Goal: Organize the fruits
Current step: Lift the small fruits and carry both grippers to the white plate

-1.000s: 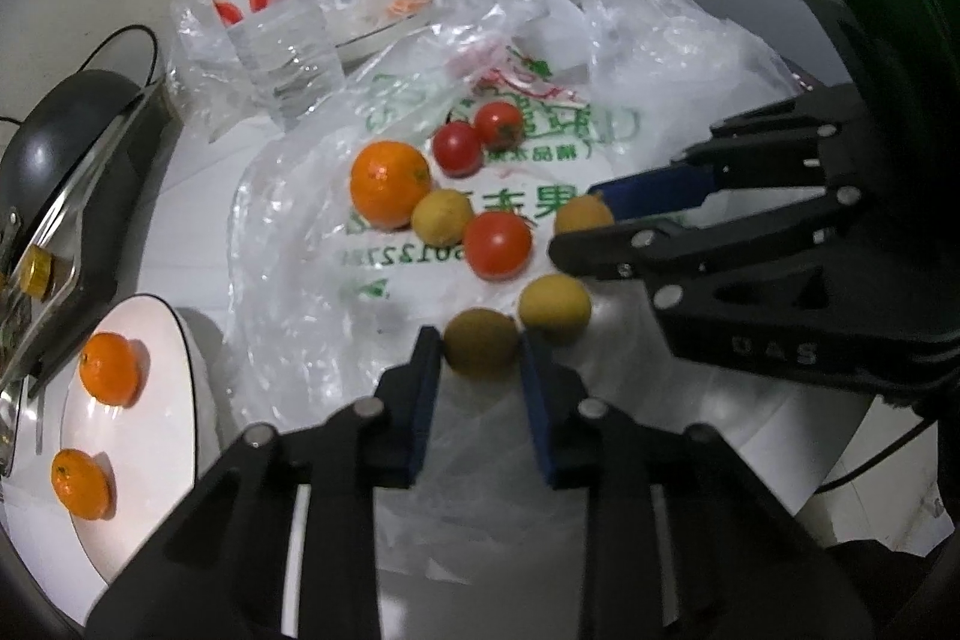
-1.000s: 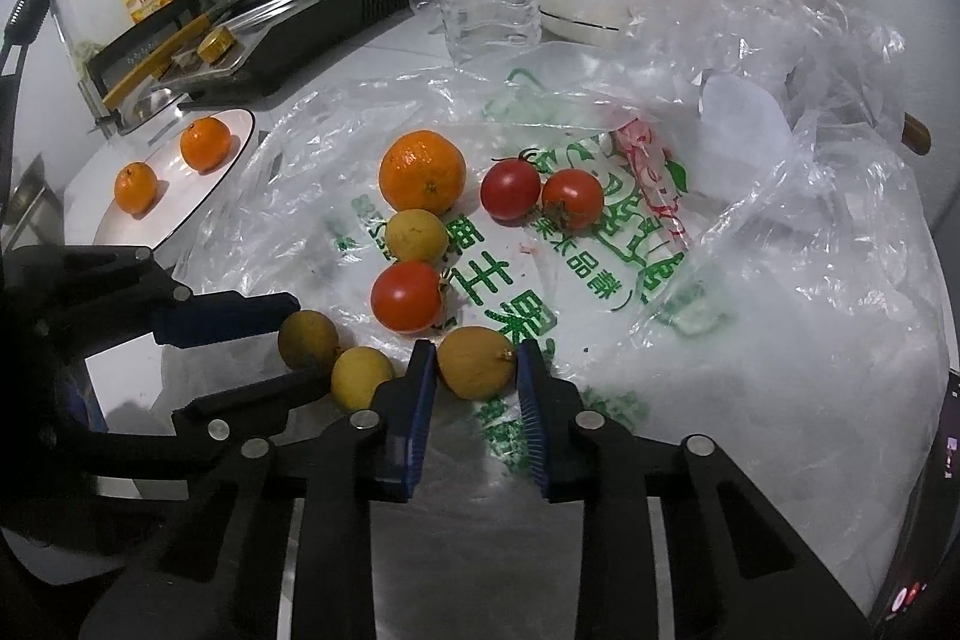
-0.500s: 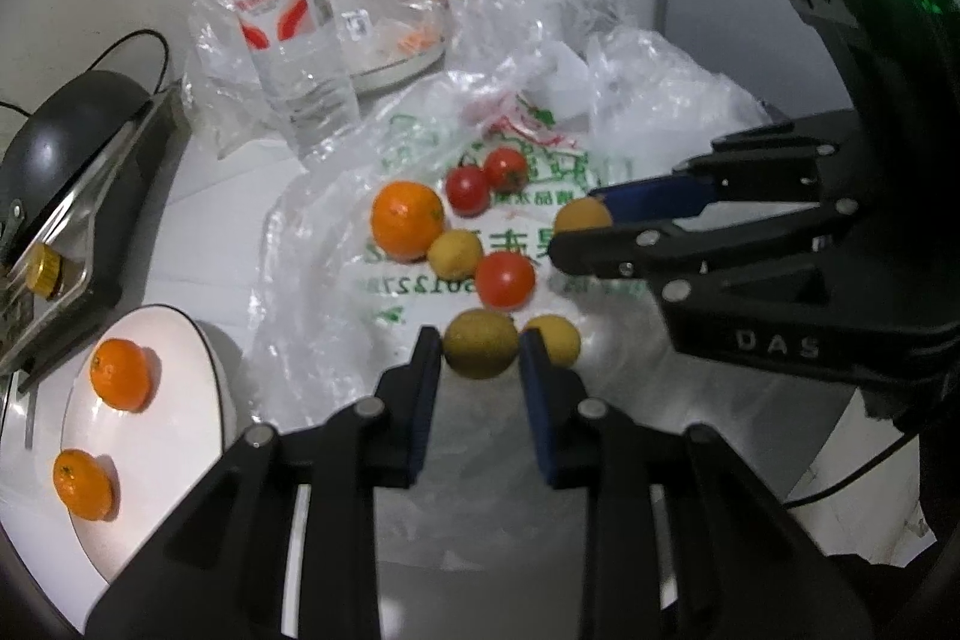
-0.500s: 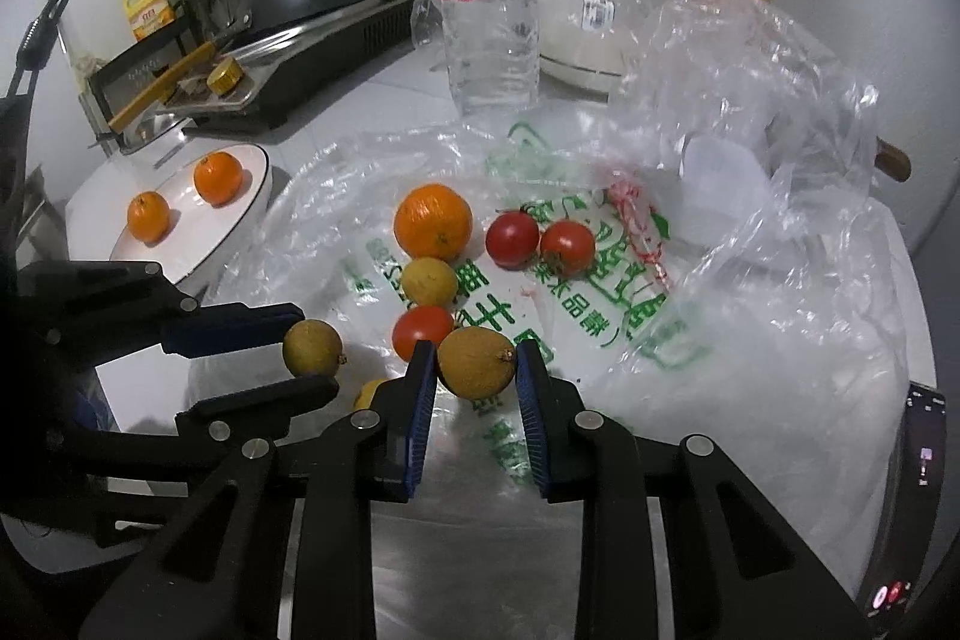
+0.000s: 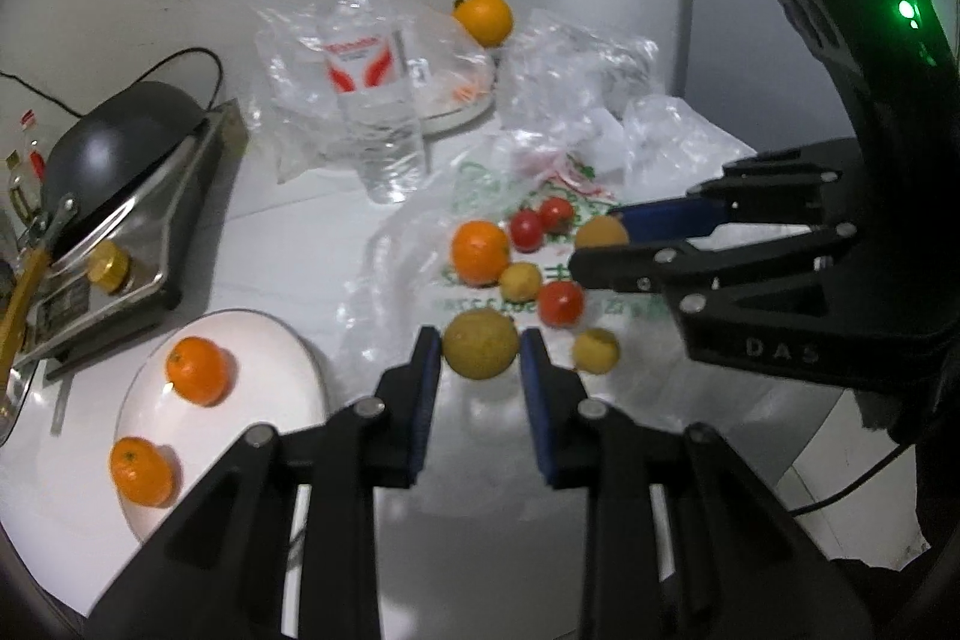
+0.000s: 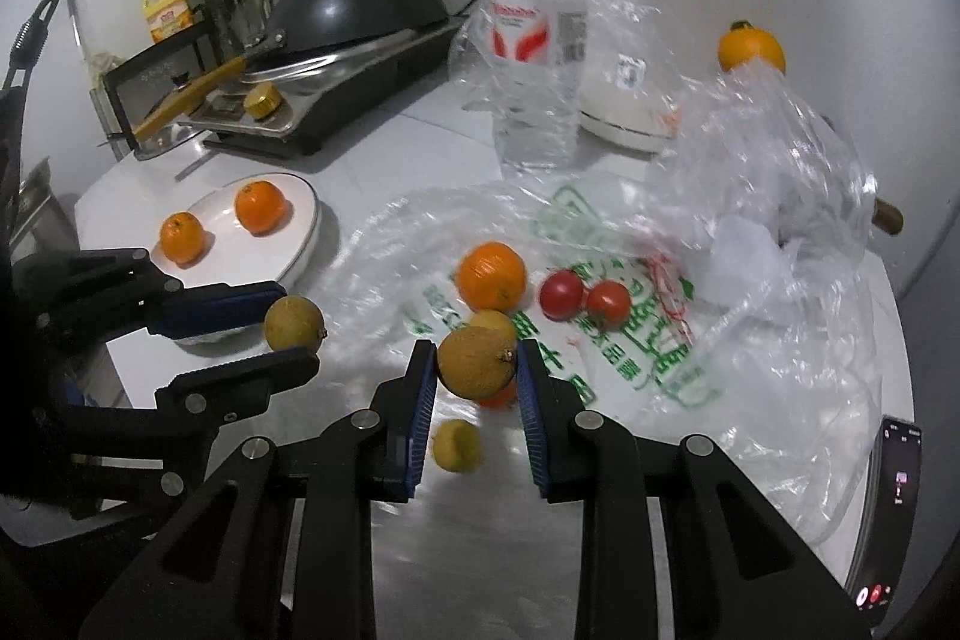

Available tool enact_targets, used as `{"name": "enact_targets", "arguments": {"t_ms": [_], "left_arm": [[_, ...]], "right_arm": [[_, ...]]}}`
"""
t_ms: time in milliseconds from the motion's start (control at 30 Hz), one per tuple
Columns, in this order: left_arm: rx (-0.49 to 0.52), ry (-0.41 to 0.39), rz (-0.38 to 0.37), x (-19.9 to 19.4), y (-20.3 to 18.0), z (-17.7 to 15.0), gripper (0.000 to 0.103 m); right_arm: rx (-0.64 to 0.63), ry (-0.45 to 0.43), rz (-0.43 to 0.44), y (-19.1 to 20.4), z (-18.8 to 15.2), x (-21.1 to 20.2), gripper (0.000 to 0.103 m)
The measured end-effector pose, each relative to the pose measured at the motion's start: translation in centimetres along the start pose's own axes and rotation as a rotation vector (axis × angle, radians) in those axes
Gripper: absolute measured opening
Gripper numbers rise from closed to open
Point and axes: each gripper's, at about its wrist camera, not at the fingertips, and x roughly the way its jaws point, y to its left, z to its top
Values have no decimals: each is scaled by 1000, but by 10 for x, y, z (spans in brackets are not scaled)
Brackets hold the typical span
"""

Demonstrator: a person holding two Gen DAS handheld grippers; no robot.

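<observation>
**Two grippers, each lifting a brown-yellow fruit above a white surface**

The left gripper [image 5: 480,353] has its jaws pinching a round brownish-yellow fruit [image 5: 480,343] between blue pads. The right gripper [image 6: 476,363] pinches a second brownish fruit [image 6: 476,361] of the same kind, with a small stem tip showing on its right side. Both fruits are held clear above the surface [image 6: 420,142], and the two grippers are near each other, the left one beside the right in the right wrist view.

Below them a clear plastic bag [image 6: 630,358] with green print lies spread flat on the surface. On it rest a large orange [image 6: 491,276], two red tomatoes touching each other [image 6: 585,297], and a small yellow fruit [image 6: 493,321] just beside the orange. In the left wrist view a third tomato [image 5: 560,302] lies near that yellow fruit. Another small yellow fruit [image 6: 457,445] sits at the bag's near edge.

Toward the surface's left edge stands a white plate [image 6: 300,226] carrying two small oranges [image 6: 259,207], apart from each other. Beyond the bag, toward the far edge, an upright water bottle [image 6: 536,58] stands next to crumpled clear plastic. Another orange [image 6: 751,47] sits near the far right corner. A black domed pan [image 6: 354,7] rests on a stove at the far left. A phone [image 6: 888,508] lies at the surface's right edge.
</observation>
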Motion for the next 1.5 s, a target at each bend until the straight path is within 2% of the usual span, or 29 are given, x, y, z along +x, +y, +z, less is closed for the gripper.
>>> {"name": "enact_targets", "arguments": {"t_ms": [333,833,1167,1500], "left_arm": [[-51,-14,52,-16,44,-19,28],[-112,-17,150,-21,120,-51,28],[-114,-16,235,-4,160,-52,28],[-121,32,248,18,179,-56,28]], "right_arm": [[-27,-12,28,39,17,6,29],[-104,7,59,100,50,39,29],[-130,30,96,123,64,68,29],[-136,65,125,132,74,104,29]]}}
